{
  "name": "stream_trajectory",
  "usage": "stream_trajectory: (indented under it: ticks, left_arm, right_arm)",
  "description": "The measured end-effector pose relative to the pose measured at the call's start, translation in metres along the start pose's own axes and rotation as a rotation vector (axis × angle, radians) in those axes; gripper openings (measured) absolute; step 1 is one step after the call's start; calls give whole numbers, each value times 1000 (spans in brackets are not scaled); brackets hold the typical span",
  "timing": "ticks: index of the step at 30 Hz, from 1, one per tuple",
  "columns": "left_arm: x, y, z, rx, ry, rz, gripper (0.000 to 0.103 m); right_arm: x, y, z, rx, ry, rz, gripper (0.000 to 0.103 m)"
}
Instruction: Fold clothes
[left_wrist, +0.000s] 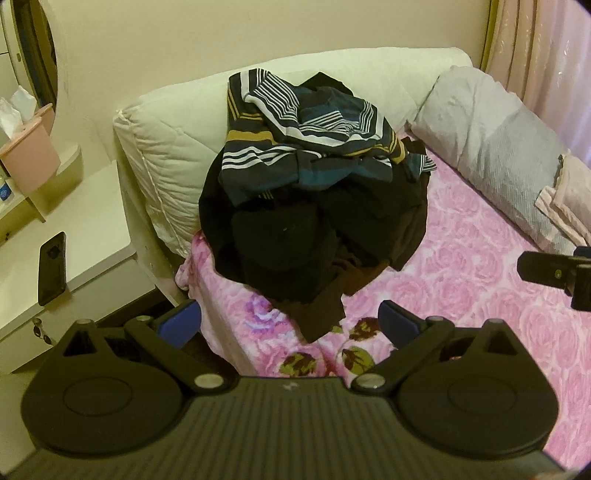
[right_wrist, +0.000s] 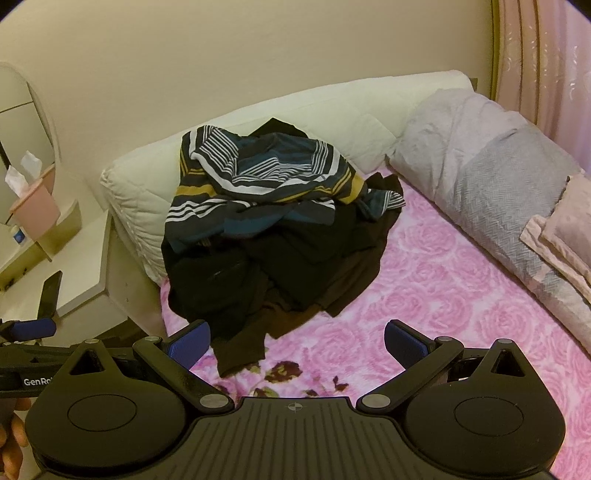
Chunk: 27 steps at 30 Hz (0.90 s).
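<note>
**Both tools spread wide, clothes unfolded**

While the heap of clothes (left_wrist: 314, 206) sits crumpled at the far left of the bed (left_wrist: 461, 288) — a striped shirt (left_wrist: 303, 125) on top, against the white headboard cushion (left_wrist: 166, 147) — the left tool (left_wrist: 290, 319) and right tool (right_wrist: 297, 341) hover near it, jaws fully apart, gripping nothing.

Dim warm light, fisheye-bent edges

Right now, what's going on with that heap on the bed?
Nothing is folded yet. A pile of clothes, mostly black with a striped shirt on top, sits on the pink bedspread against the white headboard. The left claw and right claw both hang open, short of the pile, holding nothing.
</note>
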<state>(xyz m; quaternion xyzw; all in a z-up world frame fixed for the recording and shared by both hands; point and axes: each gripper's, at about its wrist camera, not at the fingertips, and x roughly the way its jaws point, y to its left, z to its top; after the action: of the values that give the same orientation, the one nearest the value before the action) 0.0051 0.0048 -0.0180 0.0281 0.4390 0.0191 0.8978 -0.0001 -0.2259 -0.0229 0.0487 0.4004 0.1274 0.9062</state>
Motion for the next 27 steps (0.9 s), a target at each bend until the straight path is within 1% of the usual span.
stream_trajectory:
  ticks: [12, 18, 27]
  left_arm:
    - [4, -8, 0, 50, 12, -8, 99]
    - [5, -10, 0, 53, 12, -19, 99]
    - [4, -10, 1, 66, 6, -9, 99]
  right_arm:
    - [1, -1, 4, 10, 7, -13, 103]
    - [0, -4, 7, 18, 8, -18, 103]
    - [-2, -5, 5, 18, 10, -13, 103]
